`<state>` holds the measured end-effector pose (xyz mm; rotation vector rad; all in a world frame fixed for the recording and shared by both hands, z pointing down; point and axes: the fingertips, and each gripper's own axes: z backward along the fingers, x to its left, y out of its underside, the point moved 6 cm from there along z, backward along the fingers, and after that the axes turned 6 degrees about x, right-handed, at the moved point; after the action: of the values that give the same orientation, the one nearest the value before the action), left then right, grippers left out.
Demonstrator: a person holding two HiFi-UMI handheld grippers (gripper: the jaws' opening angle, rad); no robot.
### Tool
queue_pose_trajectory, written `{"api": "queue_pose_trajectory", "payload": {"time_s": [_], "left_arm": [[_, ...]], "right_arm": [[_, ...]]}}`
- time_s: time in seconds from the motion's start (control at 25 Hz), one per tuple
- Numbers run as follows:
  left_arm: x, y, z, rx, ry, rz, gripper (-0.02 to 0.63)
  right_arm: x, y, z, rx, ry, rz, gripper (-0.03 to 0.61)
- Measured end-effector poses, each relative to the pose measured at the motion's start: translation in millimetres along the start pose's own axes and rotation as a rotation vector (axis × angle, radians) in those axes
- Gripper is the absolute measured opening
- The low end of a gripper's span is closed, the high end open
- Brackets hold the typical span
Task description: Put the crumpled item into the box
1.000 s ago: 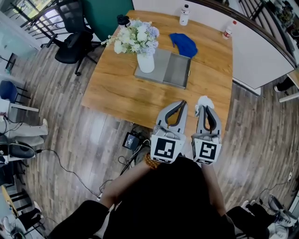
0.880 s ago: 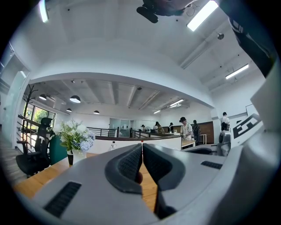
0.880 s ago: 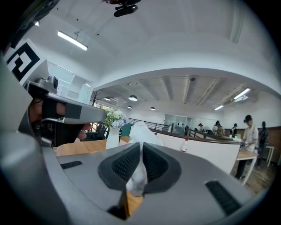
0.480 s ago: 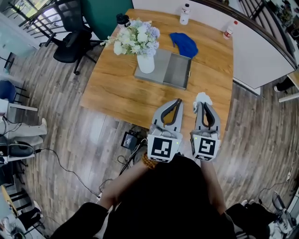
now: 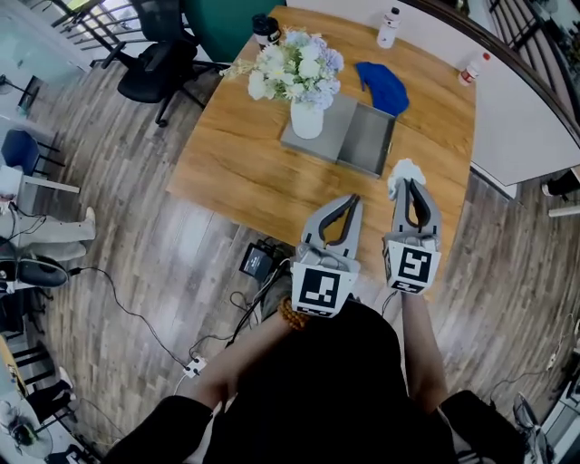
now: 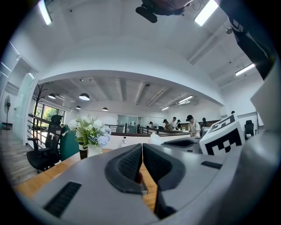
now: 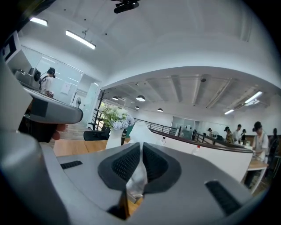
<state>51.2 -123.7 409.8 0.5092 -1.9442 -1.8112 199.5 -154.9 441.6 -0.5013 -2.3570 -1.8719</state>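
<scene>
**White crumpled item [image 5: 404,169] held in the right gripper [image 5: 410,185], just short of the grey box [image 5: 370,138]**

The wooden counter [image 5: 243,165] fills the upper middle of the head view; its far edge is cut off by the frame. On it lies the shallow box. A white vase of flowers [image 5: 306,116] stands on the box's left half and hides much of it, so it cannot be told whether that half is a lid or a second compartment. Only the right half shows a bare grey bottom. A blue cloth [image 5: 382,87] lies beyond the box, near its far right corner.

The left gripper [image 5: 352,200] hovers at the counter's near edge. In the left gripper view its jaws [image 6: 142,148] are pressed together with nothing between them. A small reddish patch behind them is too hard to make out.

The right gripper is further forward, over the counter's right side. In its own view [image 7: 141,150] the jaws are clamped on the crumpled item [image 7: 138,131], which bulges above the tips and hangs out below them. From the head view the item sits just beside the box's near right corner, not in the box; how high it is above the counter cannot be judged. The box itself is hidden behind the gripper bodies in both gripper views.

Two small bottles [image 5: 389,27] stand at the far right edge of the counter.
</scene>
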Motion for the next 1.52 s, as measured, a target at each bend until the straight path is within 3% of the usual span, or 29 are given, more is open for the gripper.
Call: {"api": "queue_pose_trajectory", "payload": {"time_s": [0.48, 0.6, 0.88, 1.08, 1.28, 1.52], "left_arm": [[33.7, 6.0, -9.0, 0.049, -0.037, 0.055, 0.023], [40.6, 11.6, -10.2, 0.069, -0.04, 0.069, 0.023], [58.7, 27.8, -14.0, 0.117, -0.055, 0.104, 0.023], [71.3, 30.6, -17.0, 0.126, -0.068, 0.11, 0.023], [90.0, 34.7, -16.5, 0.15, -0.1, 0.124, 0.023], [113.8, 34.1, -20.4, 0.147, -0.135, 0.118, 0.023]], "right_arm": [[-14.2, -7.1, -70.1, 0.035, -0.043, 0.041, 0.029], [-19.0, -3.2, -89.9, 0.058, -0.056, 0.006, 0.029], [-21.7, 8.8, -138.4, 0.113, -0.073, 0.033, 0.029], [-23.7, 25.0, -170.0, 0.172, -0.094, 0.048, 0.029], [-36.4, 59.1, -204.2, 0.281, -0.086, -0.09, 0.029], [-38.0, 92.5, -242.2, 0.369, -0.063, -0.085, 0.029]]}}
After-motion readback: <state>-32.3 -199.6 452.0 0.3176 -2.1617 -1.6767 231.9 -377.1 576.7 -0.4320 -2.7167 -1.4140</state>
